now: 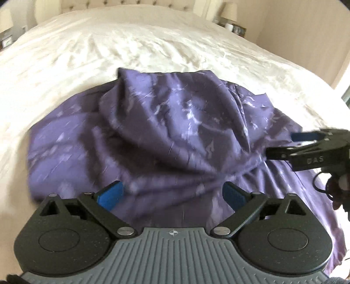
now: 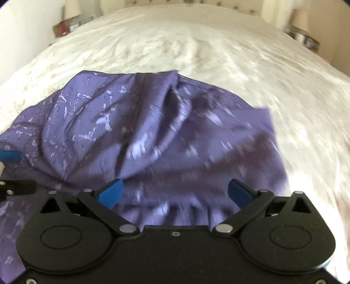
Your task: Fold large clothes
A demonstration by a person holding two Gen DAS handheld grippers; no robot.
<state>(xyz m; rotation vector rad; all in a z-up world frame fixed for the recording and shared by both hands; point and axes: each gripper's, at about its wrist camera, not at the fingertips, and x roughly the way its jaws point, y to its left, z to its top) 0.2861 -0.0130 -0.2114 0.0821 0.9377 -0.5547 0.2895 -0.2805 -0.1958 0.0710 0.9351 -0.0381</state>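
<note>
A large purple garment [image 1: 166,135] with pale streaks lies rumpled on the white bed, bunched into raised folds in the middle; it also shows in the right wrist view [image 2: 153,139]. My left gripper [image 1: 172,194] is open and empty, its blue pads spread wide just above the garment's near part. My right gripper [image 2: 175,192] is open and empty too, over the garment's near right part. The right gripper shows from the side in the left wrist view [image 1: 282,144], jaws apart above the cloth's right side. A blue pad of the left gripper [image 2: 9,156] shows at the left edge.
The white bedspread [image 1: 153,43] stretches far behind and around the garment. A tufted headboard [image 1: 140,2] is at the back. Nightstands with lamps stand on both sides [image 2: 70,21] [image 2: 304,32]. Both views are motion-blurred.
</note>
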